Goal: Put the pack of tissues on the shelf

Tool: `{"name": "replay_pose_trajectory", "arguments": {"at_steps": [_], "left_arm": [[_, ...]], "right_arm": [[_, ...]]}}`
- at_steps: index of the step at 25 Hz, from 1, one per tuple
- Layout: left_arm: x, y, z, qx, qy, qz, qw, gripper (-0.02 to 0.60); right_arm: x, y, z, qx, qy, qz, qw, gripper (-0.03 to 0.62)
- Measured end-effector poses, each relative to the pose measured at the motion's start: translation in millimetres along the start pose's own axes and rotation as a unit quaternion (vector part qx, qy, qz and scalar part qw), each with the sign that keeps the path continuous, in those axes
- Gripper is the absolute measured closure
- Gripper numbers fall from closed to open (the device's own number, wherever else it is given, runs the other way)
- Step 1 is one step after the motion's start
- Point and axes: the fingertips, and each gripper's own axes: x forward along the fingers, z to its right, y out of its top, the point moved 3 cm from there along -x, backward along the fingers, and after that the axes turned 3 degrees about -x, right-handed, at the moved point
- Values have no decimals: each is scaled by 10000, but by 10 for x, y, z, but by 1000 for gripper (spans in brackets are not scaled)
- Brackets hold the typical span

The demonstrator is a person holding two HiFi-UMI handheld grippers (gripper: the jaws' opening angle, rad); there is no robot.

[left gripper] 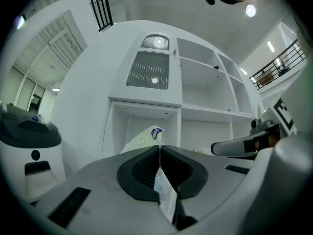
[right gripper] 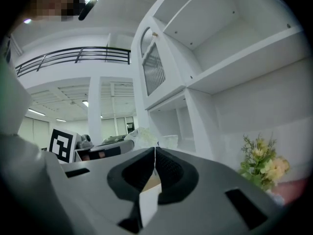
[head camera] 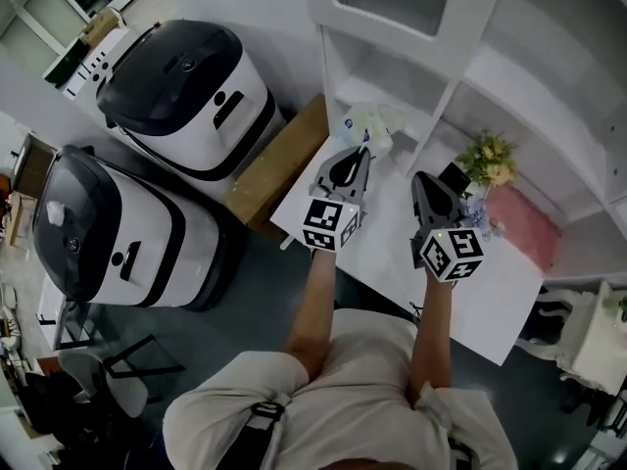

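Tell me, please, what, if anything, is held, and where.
The left hand-held gripper pinches the pack of tissues by its wrapper's edge; the right hand-held gripper holds nothing.

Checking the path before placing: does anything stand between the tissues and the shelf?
Nothing visible does. The left tool holds the tissues right before an open shelf bay; the flowers and right tool sit off to the right.

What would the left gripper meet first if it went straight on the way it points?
Carrying the pack of tissues, the left gripper would probably enter the lower-left compartment of the shelf and meet its back wall; depth is unclear.
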Motion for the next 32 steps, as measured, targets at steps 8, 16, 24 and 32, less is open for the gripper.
{"name": "replay_pose_trajectory", "arguments": {"at_steps": [8,16,24,32], "left_arm": [[552,-138,-112,128,-21,-217,9997,570],[1134,-296,-319,362,-2,-214,9991,569],[1385,-485,-723,357,475,-508,9969,569],[1536,-535,-858,441,578,-648,9952,569]], "right_arm": [[303,43,120,-57,176,-92,9998,525],[346,7,520,-57,-63,-248,9997,525],[459,-117,646,-14,-83,-420,9991,525],[527,-146,613,-64,-10,-499,9987,525]]}}
